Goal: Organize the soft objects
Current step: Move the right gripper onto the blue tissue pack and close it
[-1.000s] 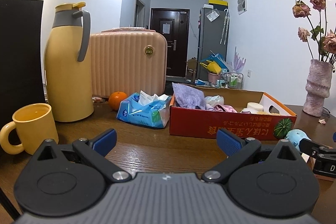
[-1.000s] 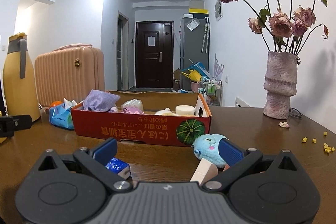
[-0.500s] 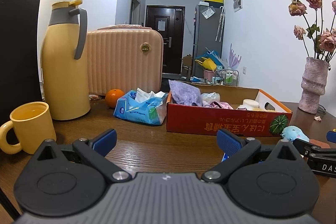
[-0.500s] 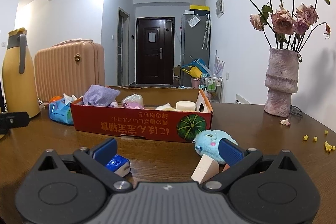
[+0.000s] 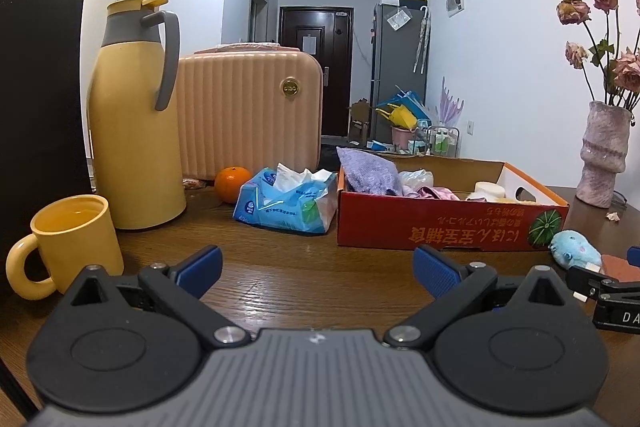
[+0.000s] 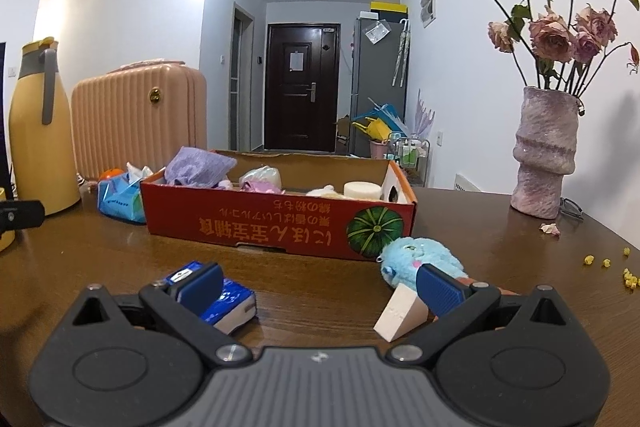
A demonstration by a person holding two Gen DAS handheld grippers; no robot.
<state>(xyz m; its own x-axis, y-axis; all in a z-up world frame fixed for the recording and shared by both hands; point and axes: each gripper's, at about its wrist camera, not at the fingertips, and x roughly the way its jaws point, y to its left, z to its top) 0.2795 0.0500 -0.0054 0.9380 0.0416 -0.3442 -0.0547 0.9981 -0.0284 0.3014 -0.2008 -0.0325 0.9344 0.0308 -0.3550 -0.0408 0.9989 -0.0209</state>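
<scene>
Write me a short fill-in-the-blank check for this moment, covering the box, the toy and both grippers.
1. The fluffy blue plush toy lies ___ the red cardboard box.
2. Both the left gripper and the right gripper are ___.
3. The folded purple cloth sits ___ that box.

Missing words: outside; open; inside

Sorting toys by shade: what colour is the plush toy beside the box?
Light blue plush toy, with a small pink patch; clearest in the right wrist view.

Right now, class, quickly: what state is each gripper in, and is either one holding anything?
Left gripper: open, holding nothing, above bare table.
Right gripper: open, holding nothing; blue plush toy sits ahead by its right finger.
</scene>
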